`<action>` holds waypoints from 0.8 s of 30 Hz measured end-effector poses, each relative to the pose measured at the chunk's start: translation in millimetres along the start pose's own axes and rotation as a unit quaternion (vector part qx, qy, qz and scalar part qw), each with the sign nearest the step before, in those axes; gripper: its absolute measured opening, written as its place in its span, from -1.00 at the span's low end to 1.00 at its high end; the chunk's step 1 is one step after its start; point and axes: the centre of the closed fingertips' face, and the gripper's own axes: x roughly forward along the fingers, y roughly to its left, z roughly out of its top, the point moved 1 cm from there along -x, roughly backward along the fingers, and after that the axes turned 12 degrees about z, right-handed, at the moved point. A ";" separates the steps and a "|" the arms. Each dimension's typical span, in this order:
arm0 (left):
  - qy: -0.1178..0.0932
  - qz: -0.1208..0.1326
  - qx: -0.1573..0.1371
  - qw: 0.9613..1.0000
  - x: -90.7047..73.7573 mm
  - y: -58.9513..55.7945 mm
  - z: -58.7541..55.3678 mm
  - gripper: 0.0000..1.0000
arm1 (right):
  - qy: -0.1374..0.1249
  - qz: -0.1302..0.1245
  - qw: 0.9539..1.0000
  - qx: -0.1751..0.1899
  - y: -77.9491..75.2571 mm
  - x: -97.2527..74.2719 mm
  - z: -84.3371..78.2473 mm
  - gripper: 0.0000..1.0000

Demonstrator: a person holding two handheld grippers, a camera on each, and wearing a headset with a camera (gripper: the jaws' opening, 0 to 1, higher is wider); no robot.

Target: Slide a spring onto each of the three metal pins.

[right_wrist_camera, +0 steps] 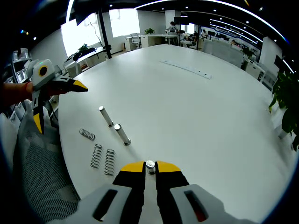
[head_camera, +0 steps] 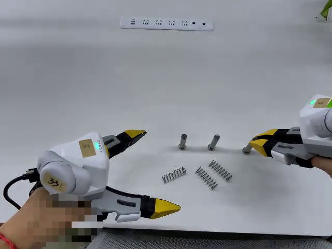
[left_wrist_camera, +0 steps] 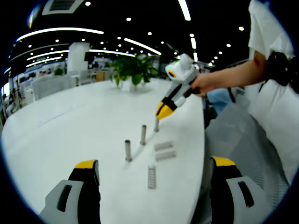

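Three short metal pins stand in a row on the white table: one (head_camera: 182, 141), a second (head_camera: 213, 142), and a third (head_camera: 247, 149) at the right. My right gripper (head_camera: 258, 143) is shut on that third pin, whose top (right_wrist_camera: 150, 164) shows between the closed yellow tips. Three springs lie flat in front of the pins: (head_camera: 174, 175), (head_camera: 206, 177), (head_camera: 220, 170). My left gripper (head_camera: 151, 171) hovers at the lower left, jaws spread wide and holding nothing, left of the nearest spring (left_wrist_camera: 152, 177). The right gripper (left_wrist_camera: 164, 110) appears beyond the far pin (left_wrist_camera: 157, 124).
A white power strip (head_camera: 166, 23) lies at the far side of the table. The table's front edge (head_camera: 218, 232) runs just below the springs. A potted plant (left_wrist_camera: 133, 70) stands at the table's far end in the left gripper view.
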 end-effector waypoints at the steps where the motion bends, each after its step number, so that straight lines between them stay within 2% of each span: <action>1: 0.000 0.000 0.000 1.000 0.0 0.0 0.0 1.00 | 0.000 0.000 1.000 0.001 0.1 0.1 -0.1 -0.81; 24: 0.001 -0.005 0.001 1.000 -0.8 -1.7 -0.3 1.00 | 0.000 -0.002 1.000 -0.002 -1.8 -0.8 -3.3 -0.73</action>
